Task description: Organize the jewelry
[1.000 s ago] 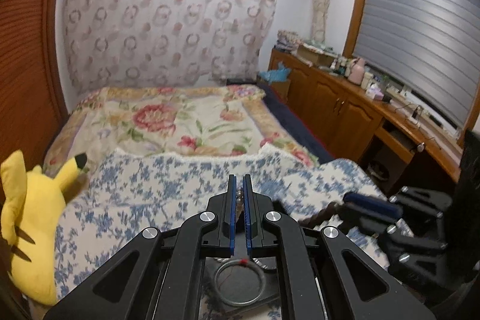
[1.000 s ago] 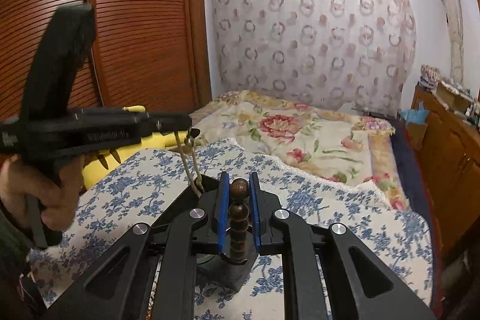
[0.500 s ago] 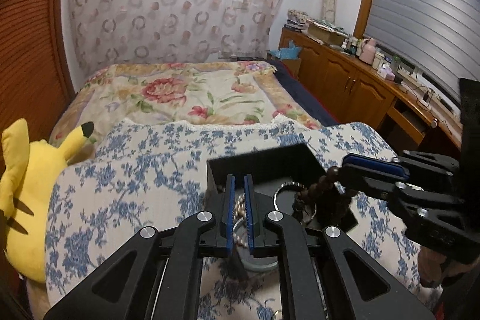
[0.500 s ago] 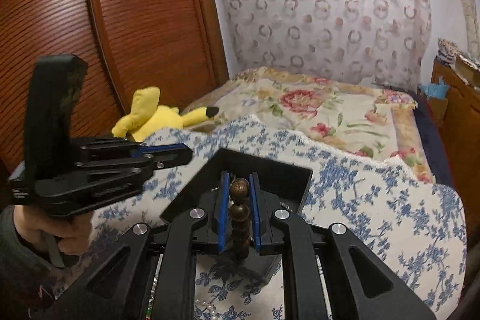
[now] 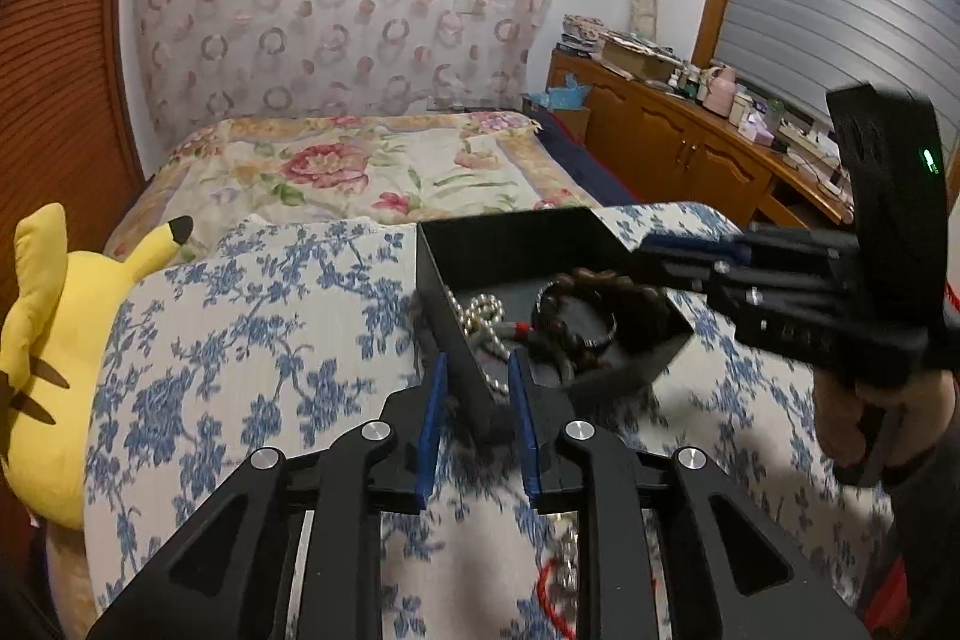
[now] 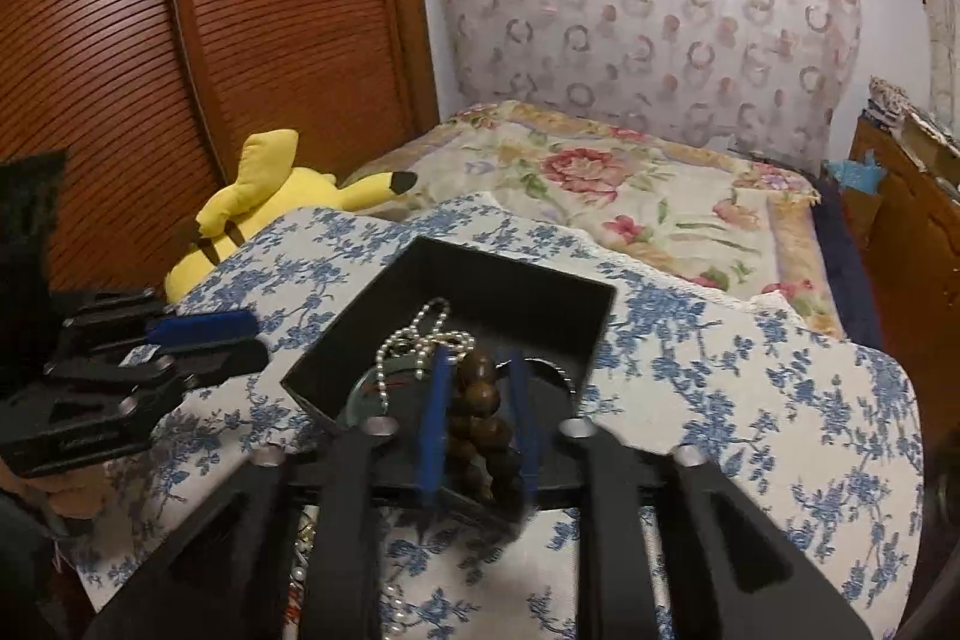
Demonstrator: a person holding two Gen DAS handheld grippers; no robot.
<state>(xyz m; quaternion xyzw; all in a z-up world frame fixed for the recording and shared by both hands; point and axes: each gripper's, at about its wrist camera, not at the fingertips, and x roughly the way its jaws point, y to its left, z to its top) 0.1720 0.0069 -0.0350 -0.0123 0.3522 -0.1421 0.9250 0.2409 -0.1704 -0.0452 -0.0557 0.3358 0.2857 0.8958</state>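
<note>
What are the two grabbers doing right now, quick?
Left gripper: open, empty, fingers either side of the black box wall.
Right gripper: open; the brown bead bracelet sits loose between its fingers, over the box.

We see a black box on the white cloth with blue flowers. In the box: dark brown beads, a white pearl chain. Left of the box: a yellow plush with black ear tips. Blue finger pads.
</note>
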